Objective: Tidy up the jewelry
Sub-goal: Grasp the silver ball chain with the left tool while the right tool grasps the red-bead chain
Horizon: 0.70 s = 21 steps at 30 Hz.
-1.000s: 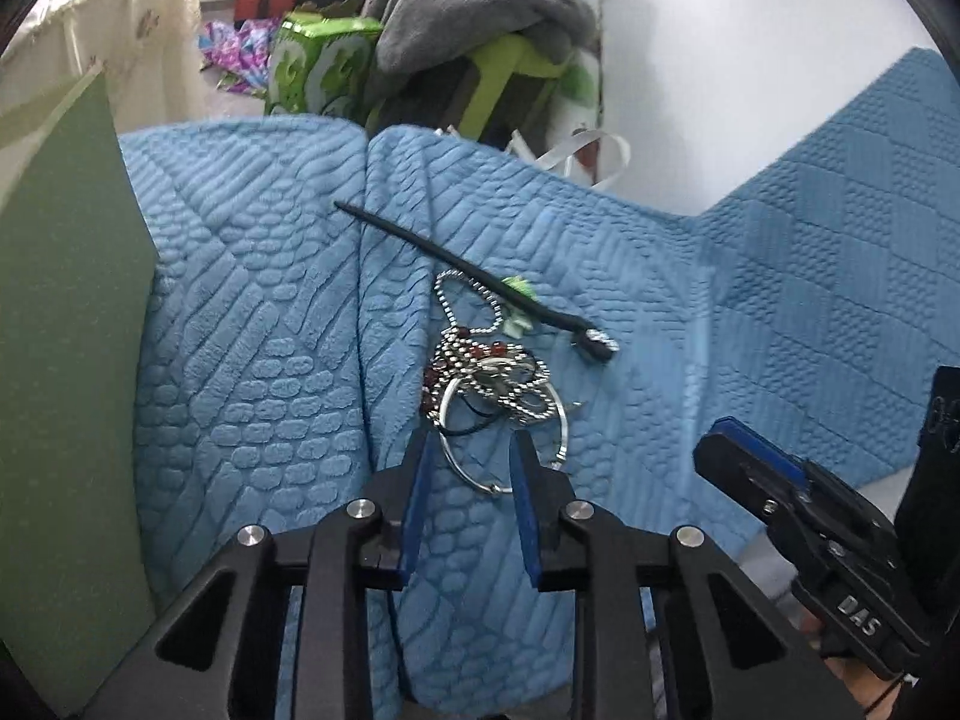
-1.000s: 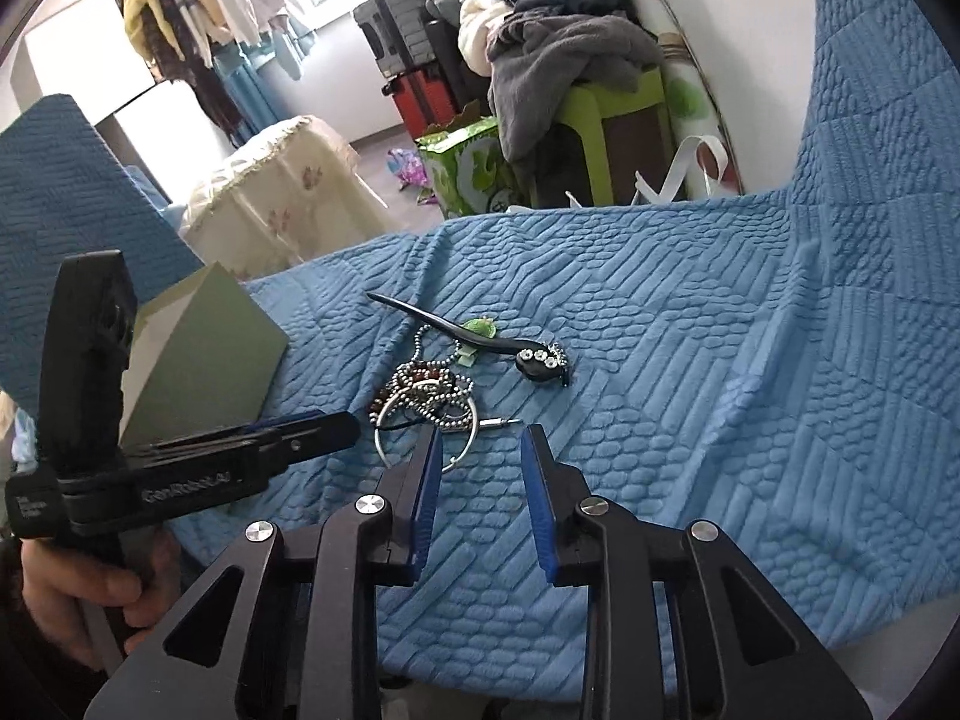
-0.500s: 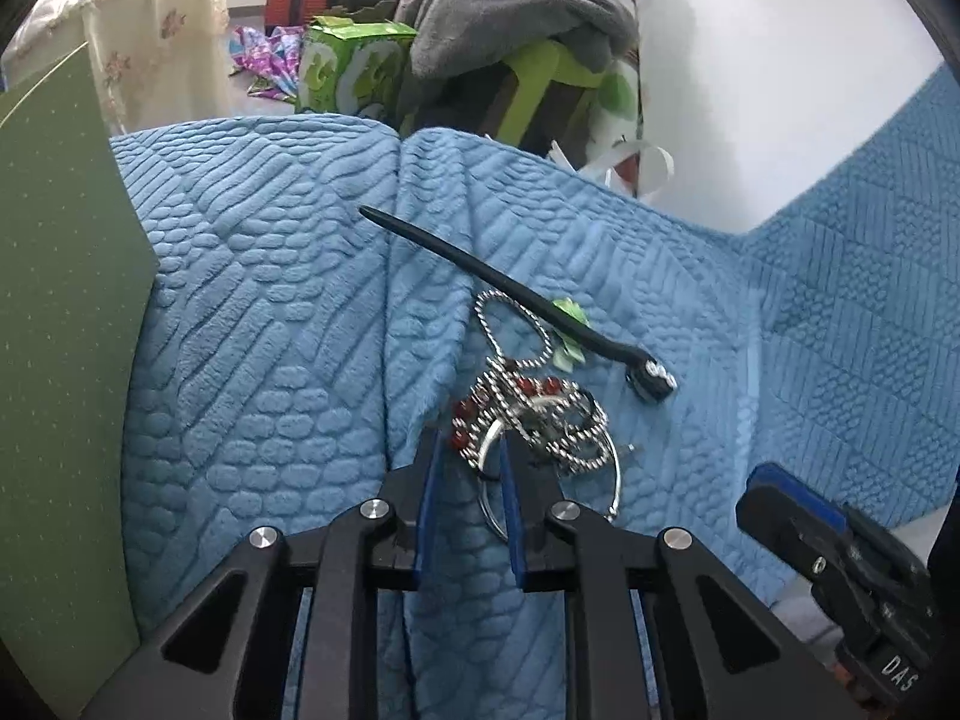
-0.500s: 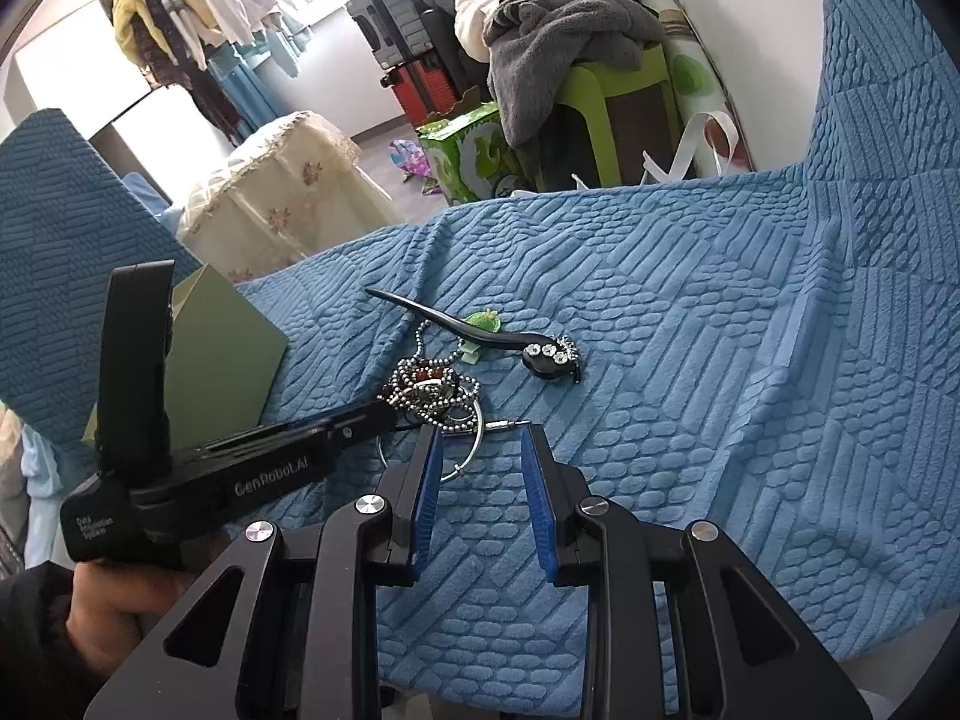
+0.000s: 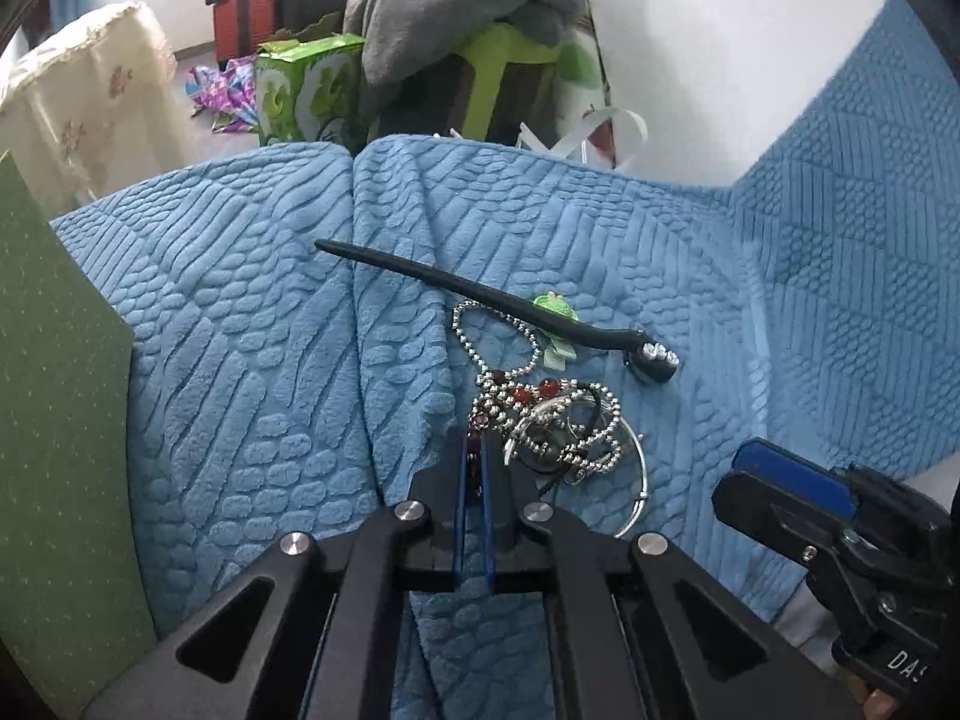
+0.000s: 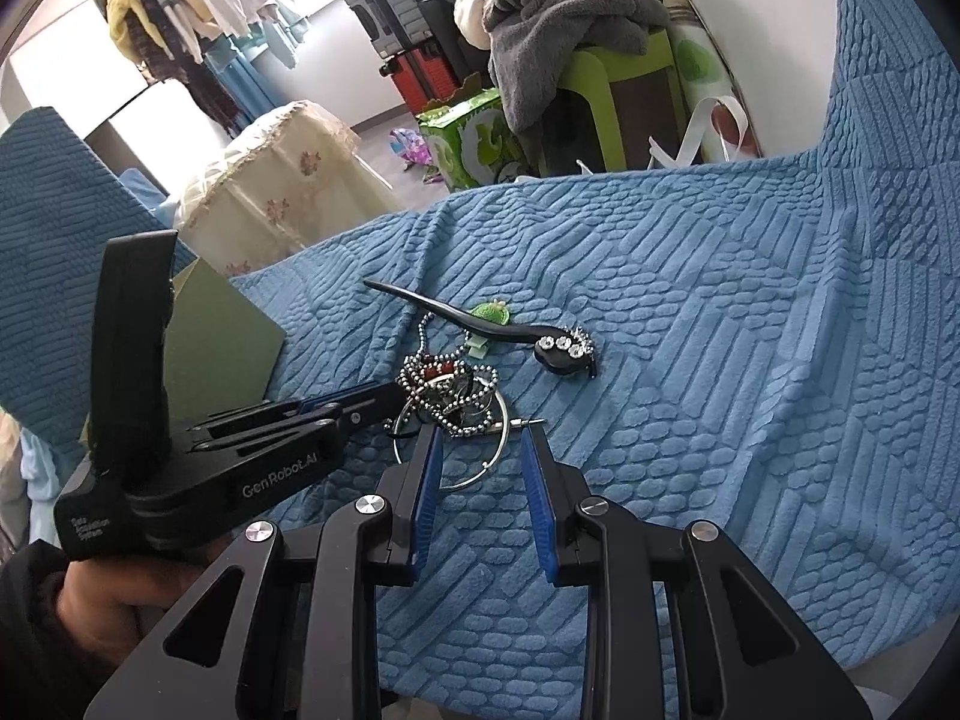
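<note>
The left gripper [image 5: 474, 456] pinches dark red beads at the edge of the shiny, tangled jewelry pile [image 5: 549, 420] on the bumpy blue blanket [image 5: 240, 360]. Only the right view shows the right gripper [image 6: 480, 450] wide open beside the pile.

Left gripper [image 5: 474, 468] pinched closed, right gripper [image 6: 480, 450] agape
</note>
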Each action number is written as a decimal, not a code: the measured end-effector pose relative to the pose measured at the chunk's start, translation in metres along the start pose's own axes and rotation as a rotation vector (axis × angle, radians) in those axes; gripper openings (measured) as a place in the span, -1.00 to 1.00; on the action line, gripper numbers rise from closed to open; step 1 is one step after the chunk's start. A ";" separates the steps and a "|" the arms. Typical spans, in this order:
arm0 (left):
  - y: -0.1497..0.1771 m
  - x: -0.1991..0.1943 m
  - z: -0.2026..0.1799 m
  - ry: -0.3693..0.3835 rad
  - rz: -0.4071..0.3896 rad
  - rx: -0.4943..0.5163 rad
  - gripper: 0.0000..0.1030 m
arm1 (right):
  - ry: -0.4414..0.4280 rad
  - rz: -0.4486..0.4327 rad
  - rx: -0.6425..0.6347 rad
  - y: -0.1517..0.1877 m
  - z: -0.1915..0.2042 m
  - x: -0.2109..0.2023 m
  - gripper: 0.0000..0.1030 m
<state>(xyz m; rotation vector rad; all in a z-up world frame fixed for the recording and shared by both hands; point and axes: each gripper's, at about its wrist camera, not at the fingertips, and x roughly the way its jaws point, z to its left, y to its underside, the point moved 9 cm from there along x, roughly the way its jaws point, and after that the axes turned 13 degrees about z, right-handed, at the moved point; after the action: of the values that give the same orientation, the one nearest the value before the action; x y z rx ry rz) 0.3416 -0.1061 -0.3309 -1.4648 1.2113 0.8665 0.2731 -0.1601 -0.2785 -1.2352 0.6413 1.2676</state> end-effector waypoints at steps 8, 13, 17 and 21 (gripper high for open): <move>0.014 -0.012 0.004 0.046 0.003 -0.011 -1.00 | 0.004 -0.004 -0.008 -0.002 0.006 0.004 -0.52; 0.022 -0.031 0.010 0.077 -0.025 -0.042 -1.00 | 0.012 0.004 -0.025 -0.001 0.010 0.008 -0.52; 0.025 -0.036 0.015 0.074 -0.036 -0.044 -1.00 | 0.026 0.019 -0.041 -0.002 0.010 0.015 -0.52; 0.025 -0.039 0.015 0.084 -0.046 -0.050 -1.00 | 0.069 0.031 -0.076 -0.007 0.008 0.024 -0.52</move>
<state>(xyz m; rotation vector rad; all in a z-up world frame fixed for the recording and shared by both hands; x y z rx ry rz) 0.3090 -0.0820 -0.3042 -1.5771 1.2204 0.8162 0.2841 -0.1428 -0.2955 -1.3410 0.6692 1.2893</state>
